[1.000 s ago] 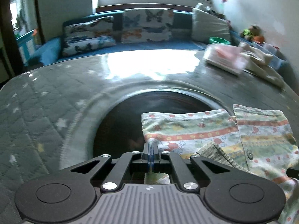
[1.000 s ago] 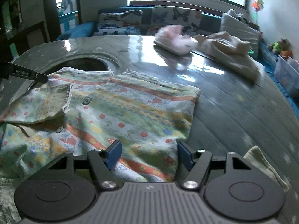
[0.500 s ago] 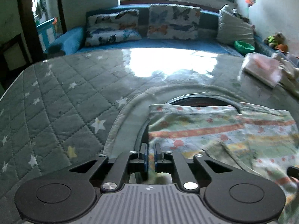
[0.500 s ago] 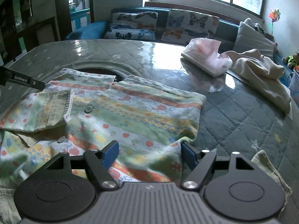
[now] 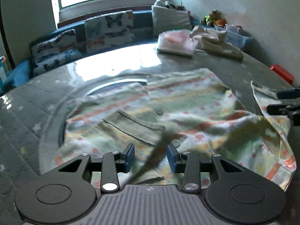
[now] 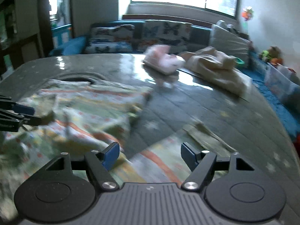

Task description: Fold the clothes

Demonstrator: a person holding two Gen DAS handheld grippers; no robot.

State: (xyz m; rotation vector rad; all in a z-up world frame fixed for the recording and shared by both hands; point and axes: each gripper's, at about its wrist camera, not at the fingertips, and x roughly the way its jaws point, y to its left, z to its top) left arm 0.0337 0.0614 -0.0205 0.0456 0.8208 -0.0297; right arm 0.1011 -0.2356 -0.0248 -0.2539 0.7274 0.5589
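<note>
A small striped, patterned shirt (image 5: 187, 101) with buttons lies spread on the grey quilted table (image 5: 33, 101), one sleeve folded over its front. My left gripper (image 5: 150, 157) is open just above the shirt's near edge, with a green hem strip between its fingers. My right gripper (image 6: 150, 154) is open over the shirt's right part (image 6: 157, 161). The right gripper's fingers show at the right edge of the left wrist view (image 5: 286, 101). The left gripper's fingers show at the left edge of the right wrist view (image 6: 16, 112).
A folded pink garment (image 5: 176, 41) and a cream garment (image 5: 215, 41) lie at the table's far side. A dark round opening (image 6: 78, 79) sits in the table under the shirt's far edge. A sofa with butterfly cushions (image 5: 108, 30) stands behind. A red object (image 5: 283, 74) lies at the right.
My left gripper has opened, let go of the shirt edge and swung right over the shirt. My right gripper stayed open and moved to the right; the shirt's right side is now rumpled.
</note>
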